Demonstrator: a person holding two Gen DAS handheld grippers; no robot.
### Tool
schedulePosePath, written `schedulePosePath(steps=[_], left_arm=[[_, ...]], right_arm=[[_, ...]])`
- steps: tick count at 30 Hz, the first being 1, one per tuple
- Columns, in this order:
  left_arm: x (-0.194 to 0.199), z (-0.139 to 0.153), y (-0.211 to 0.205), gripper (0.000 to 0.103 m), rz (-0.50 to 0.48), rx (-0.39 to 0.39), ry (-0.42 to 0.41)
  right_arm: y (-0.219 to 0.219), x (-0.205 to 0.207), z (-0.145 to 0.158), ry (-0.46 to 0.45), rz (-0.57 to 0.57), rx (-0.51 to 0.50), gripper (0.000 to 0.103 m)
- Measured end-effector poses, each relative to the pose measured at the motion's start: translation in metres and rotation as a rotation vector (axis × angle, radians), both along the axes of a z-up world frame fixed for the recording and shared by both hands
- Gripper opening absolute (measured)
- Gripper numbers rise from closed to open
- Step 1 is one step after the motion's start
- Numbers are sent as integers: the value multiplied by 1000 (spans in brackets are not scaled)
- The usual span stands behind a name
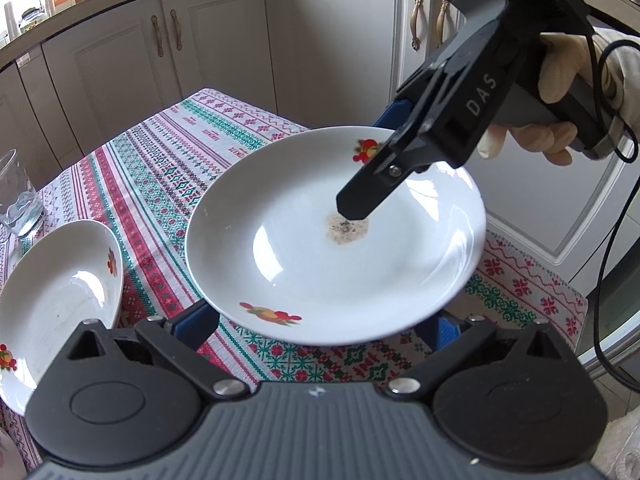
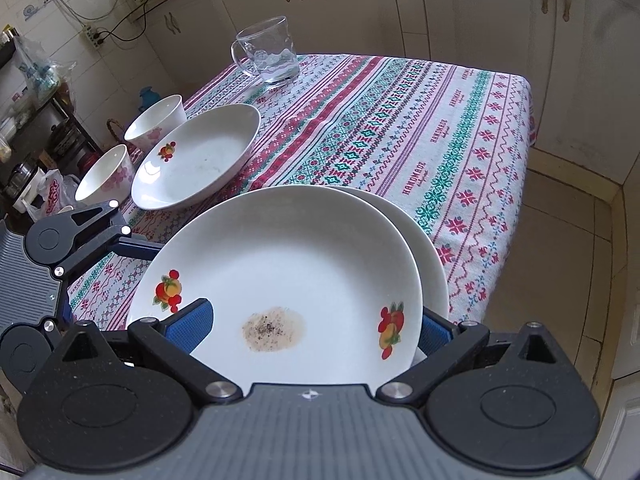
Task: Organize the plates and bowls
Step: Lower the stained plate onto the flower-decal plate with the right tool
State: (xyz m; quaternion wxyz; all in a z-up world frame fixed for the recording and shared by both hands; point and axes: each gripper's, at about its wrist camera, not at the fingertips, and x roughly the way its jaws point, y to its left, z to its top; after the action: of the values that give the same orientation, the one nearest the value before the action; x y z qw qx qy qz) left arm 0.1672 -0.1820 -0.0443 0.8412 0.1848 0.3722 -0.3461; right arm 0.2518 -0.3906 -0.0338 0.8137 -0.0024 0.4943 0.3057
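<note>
A white deep plate with fruit decals and a brown stain lies on a second white plate near the table's corner. My right gripper straddles its rim. One finger lies over the bowl of the plate by the stain, the other goes under the rim, and the jaws stand wide. My left gripper is open, its blue-padded fingers reaching under the plate's opposite edge. What they touch there is hidden.
A third deep plate sits further along the patterned tablecloth. Beside it stand two white bowls, with a glass mug at the far edge. A gloved hand holds the right gripper. Cabinets surround the table.
</note>
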Motion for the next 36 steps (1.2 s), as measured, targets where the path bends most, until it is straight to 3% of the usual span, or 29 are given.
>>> schedulePosePath(steps=[19, 36], left_arm=[[-1, 0, 2, 103, -9, -15, -9], [-3, -1, 9, 103, 13, -35, -12]], right_arm=[[-8, -16, 11, -8, -49, -14, 103], [-2, -24, 10, -11, -100, -94, 103]])
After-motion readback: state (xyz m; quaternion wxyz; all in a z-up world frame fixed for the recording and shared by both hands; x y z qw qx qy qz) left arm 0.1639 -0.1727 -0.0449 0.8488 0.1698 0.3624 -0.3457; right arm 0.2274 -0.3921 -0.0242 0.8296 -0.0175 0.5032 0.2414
